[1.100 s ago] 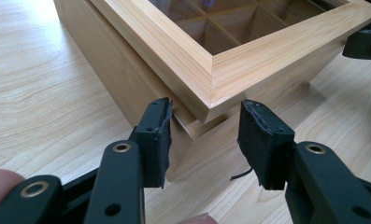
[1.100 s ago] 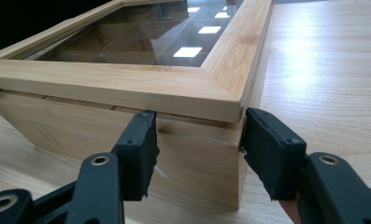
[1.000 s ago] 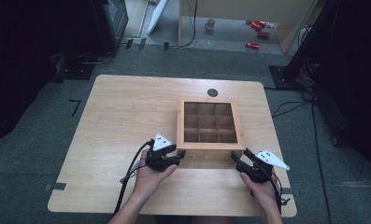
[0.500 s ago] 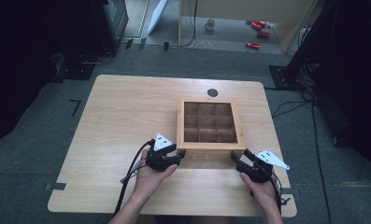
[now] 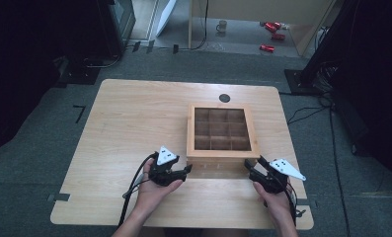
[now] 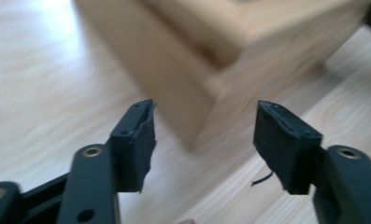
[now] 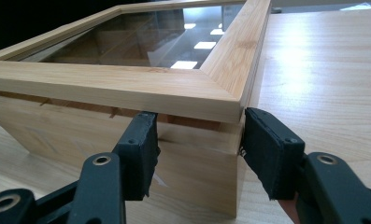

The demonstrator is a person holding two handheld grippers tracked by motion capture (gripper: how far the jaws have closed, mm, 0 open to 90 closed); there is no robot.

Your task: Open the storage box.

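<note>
Box: wooden box [image 5: 222, 133] with glass lid, right of desk [image 5: 134, 123] centre, near front edge.
Right gripper [image 7: 197, 140]: jaws pinching near-right corner under the lid.
Left gripper [image 6: 204, 135]: jaws just opened, spread, empty; near-left corner straight ahead, not touching.

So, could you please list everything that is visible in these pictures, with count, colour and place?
wooden box: one, light wood, nine compartments under a glass lid, right of the table's middle
table: one, light wood, on a grey floor
round cap: one, dark, at the table's far edge
mug: one, pale, on the floor far behind
red things: several, on the floor far right, too small to tell what
left gripper: one, black, open, its jaws have just been opening, aimed at the box's near left corner with nothing between them
right gripper: one, black, jaws either side of the box's near right corner, under the lid's rim
hands: two, at the near edge
</note>
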